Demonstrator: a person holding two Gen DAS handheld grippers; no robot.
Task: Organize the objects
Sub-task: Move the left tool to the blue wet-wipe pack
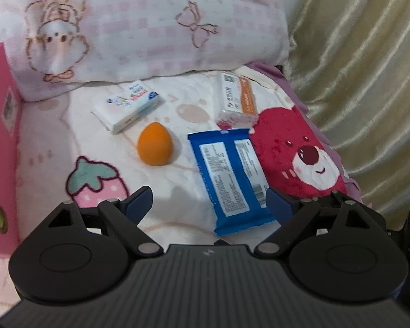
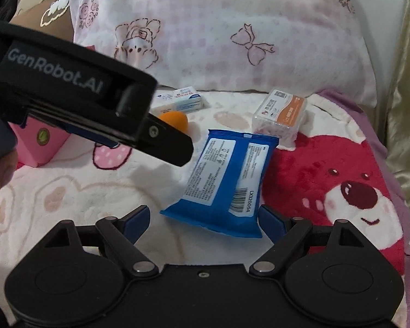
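Observation:
A blue wipes pack lies label up on the blanket. My left gripper is open above its near left edge, with nothing gripped. My right gripper is open too; the pack's near end shows between its fingers, and the pads do not press on it. An orange egg-shaped sponge stands left of the pack. Behind it lie a white tissue pack and a clear swab box with an orange label.
A pink box stands at the left edge. A pink pillow closes off the back, and a gold curtain hangs on the right. The left gripper's finger crosses the right wrist view, hiding part of the sponge.

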